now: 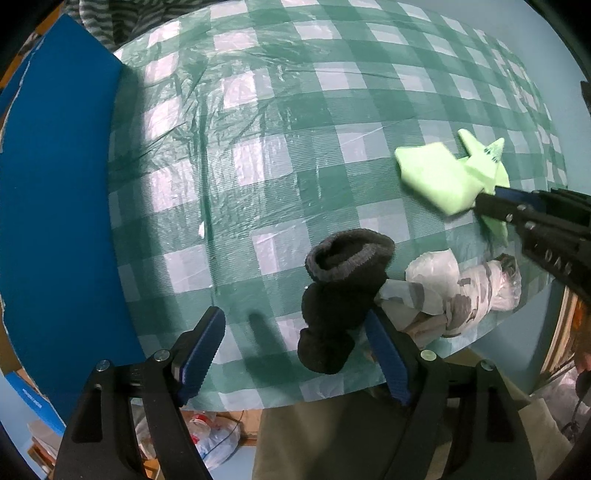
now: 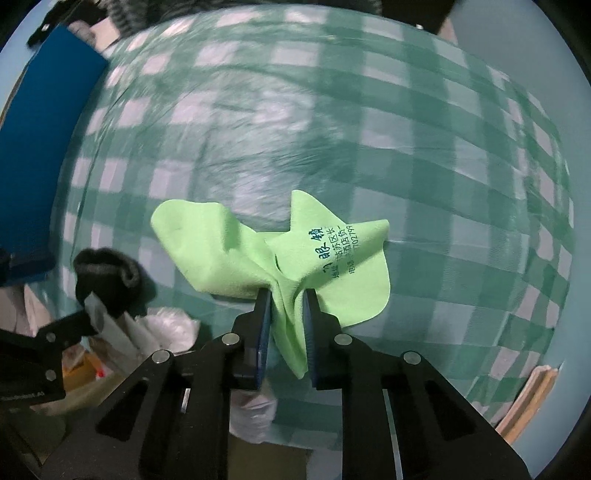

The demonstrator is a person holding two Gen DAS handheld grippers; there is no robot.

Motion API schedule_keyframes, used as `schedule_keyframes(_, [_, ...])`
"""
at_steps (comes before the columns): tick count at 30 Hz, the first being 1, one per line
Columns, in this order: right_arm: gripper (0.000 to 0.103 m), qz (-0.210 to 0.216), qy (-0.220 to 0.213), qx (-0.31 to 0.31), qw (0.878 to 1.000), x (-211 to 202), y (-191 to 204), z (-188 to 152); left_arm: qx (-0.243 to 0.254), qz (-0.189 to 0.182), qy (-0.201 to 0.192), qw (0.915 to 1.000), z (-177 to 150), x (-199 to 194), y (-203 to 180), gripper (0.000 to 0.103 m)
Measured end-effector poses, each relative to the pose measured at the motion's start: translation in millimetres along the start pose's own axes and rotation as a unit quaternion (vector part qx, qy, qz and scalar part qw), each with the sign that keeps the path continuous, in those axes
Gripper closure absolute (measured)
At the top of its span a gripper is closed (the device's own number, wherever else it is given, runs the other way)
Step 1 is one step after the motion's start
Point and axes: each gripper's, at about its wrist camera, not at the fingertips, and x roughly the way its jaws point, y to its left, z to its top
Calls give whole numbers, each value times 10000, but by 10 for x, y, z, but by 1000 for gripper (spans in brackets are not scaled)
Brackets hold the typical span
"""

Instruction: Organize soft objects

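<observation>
A dark grey sock [image 1: 340,295] hangs against the right finger of my left gripper [image 1: 291,332], whose jaws stand wide apart just above the checked tablecloth [image 1: 258,147]. The sock also shows at the left of the right wrist view [image 2: 107,273]. My right gripper [image 2: 286,299] is shut on a light green cloth with printed characters [image 2: 258,254] and holds it above the table. In the left wrist view the green cloth [image 1: 443,173] shows at the right, gripped by the right gripper [image 1: 487,201].
A crumpled white plastic bag [image 1: 461,291] lies at the table's near edge beside the sock. A blue board [image 1: 55,184] stands along the left side. Striped fabric [image 1: 122,18] lies at the far left corner. Clutter sits below the table edge.
</observation>
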Motion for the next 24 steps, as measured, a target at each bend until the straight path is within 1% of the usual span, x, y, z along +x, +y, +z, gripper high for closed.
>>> schedule_keyframes(7, [87,68,-140,329,9993,-87,-216,-42,6,52,-38,10000,-14,92,-46,24])
schedule_keyframes(8, [87,95,-150,355,9992,-94,-236,-49,-10,39,-94,9999,-8,91,-47,30])
schedule_keyframes(9, [87,115,-161,373,9991,-108,-279,-47,-27,-11,-139,9999,2,90,-41,42])
schedule_keyframes(10, [87,141,-164,388,9990,-124,-291,-26,-47,-43,-152,9999,9,89,-40,50])
schedule_keyframes(11, [87,175,-163,406,9989,-128,-303,-23,-77,-64,-145,9998,18,94,-29,65])
schedule_keyframes(12, [85,200,-173,428,9987,-119,-327,-24,-115,-53,-139,9998,31,96,-14,64])
schedule_keyframes(13, [82,220,-172,435,9987,-116,-342,-25,-153,-51,-186,9997,43,85,9,64])
schedule_keyframes(15, [63,184,-206,397,9988,-186,-424,-12,-202,-33,-280,9994,70,43,43,64])
schedule_keyframes(16, [56,159,-221,365,9990,-197,-436,-18,-210,-23,-303,9993,74,34,58,64])
schedule_keyframes(17, [46,133,-242,330,9991,-209,-439,-18,-219,-13,-322,9992,79,23,84,65])
schedule_keyframes(18, [42,107,-279,284,9992,-227,-441,-17,-234,-1,-339,9992,83,13,107,65])
schedule_keyframes(20, [39,103,-329,176,9993,-265,-432,-14,-272,30,-361,9990,97,0,162,65])
schedule_keyframes(24, [37,33,-343,-154,9993,-228,-322,-12,-395,55,-372,9985,112,7,304,65])
